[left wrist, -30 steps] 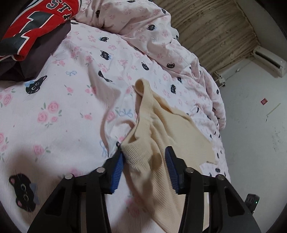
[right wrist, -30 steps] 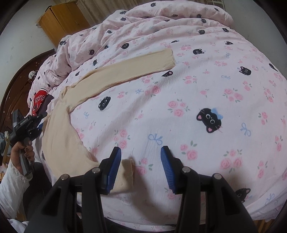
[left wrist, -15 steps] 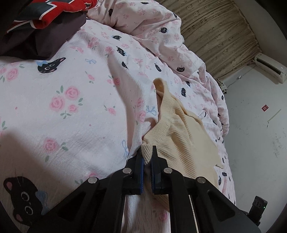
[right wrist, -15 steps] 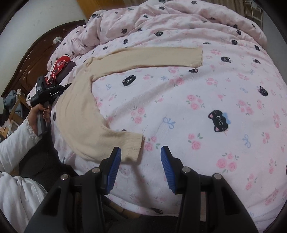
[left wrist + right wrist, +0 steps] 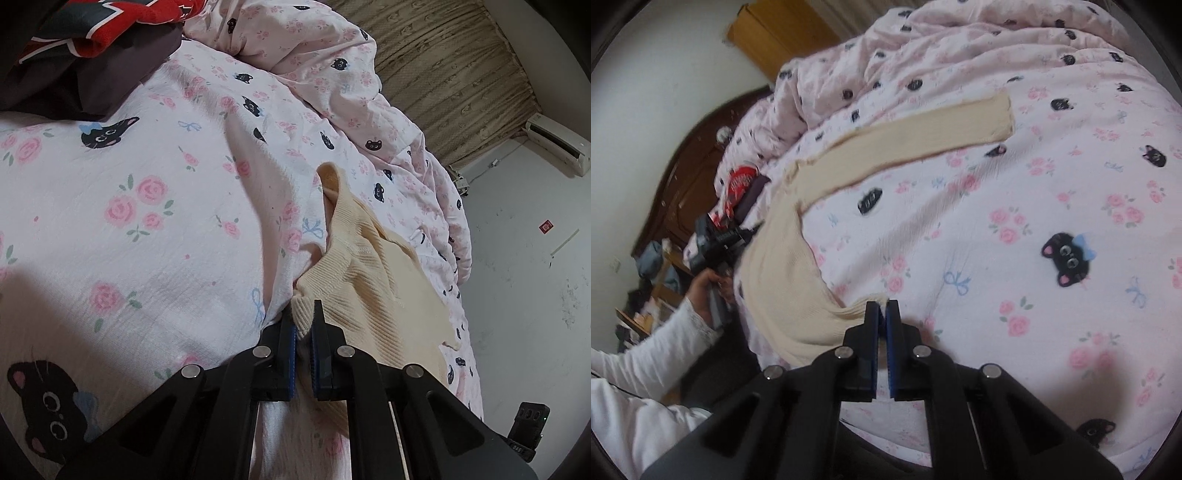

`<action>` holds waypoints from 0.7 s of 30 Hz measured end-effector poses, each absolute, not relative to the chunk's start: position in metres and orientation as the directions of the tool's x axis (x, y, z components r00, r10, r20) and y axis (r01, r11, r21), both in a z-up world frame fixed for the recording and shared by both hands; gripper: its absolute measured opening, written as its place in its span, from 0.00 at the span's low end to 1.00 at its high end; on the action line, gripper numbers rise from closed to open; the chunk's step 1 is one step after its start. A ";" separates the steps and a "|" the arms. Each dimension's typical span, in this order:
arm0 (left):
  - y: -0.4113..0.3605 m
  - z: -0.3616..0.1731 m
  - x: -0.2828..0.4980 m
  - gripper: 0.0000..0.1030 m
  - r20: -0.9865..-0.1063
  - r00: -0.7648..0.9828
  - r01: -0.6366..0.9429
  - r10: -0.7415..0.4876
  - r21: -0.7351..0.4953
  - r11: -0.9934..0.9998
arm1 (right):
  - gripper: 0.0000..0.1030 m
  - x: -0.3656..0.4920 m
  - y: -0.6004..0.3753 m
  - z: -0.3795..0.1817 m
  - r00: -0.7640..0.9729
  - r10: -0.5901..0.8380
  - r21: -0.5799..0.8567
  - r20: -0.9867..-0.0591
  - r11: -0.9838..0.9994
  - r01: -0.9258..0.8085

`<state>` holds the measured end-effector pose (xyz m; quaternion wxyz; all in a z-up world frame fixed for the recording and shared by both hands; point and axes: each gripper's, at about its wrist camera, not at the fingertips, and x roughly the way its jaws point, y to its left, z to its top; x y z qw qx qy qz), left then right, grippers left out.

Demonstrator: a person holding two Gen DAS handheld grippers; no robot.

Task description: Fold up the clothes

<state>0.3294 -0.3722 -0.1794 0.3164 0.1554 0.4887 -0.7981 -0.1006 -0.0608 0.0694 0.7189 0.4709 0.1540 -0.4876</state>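
Note:
A cream ribbed sweater (image 5: 783, 266) lies spread on the pink cat-print bedsheet (image 5: 1015, 229), its far sleeve (image 5: 923, 129) stretched across the bed. My right gripper (image 5: 882, 314) is shut on the cuff of the near sleeve. My left gripper (image 5: 303, 325) is shut on the sweater's ribbed hem (image 5: 369, 288) at the bed's edge. The left gripper also shows in the right wrist view (image 5: 720, 236), held in a hand at the sweater's far side.
Folded red and dark clothes (image 5: 81, 48) lie at the head of the bed. A rumpled pink duvet (image 5: 332, 74) is bunched along the far side. A dark wooden headboard (image 5: 690, 184) and a wooden wardrobe (image 5: 783, 33) stand beyond.
Both grippers have closed: the left on the sweater hem first, then the right on the near sleeve cuff. The right gripper moved in to the cuff.

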 end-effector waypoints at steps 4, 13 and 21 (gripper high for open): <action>-0.371 -0.178 0.331 0.07 -0.555 -0.747 0.659 -0.366 -0.690 -0.298 | 0.04 -0.116 -0.057 0.085 0.466 -0.604 0.546 -0.647 0.059 0.836; -0.355 -0.170 0.334 0.07 -0.508 -0.730 0.653 -0.458 -0.717 -0.246 | 0.04 -0.155 -0.087 0.090 0.340 -0.638 0.507 -0.691 -0.093 0.857; -0.353 -0.171 0.331 0.06 -0.514 -0.712 0.664 -0.477 -0.713 -0.223 | 0.06 -0.162 -0.149 0.057 0.218 -0.517 0.378 -0.828 -0.225 0.898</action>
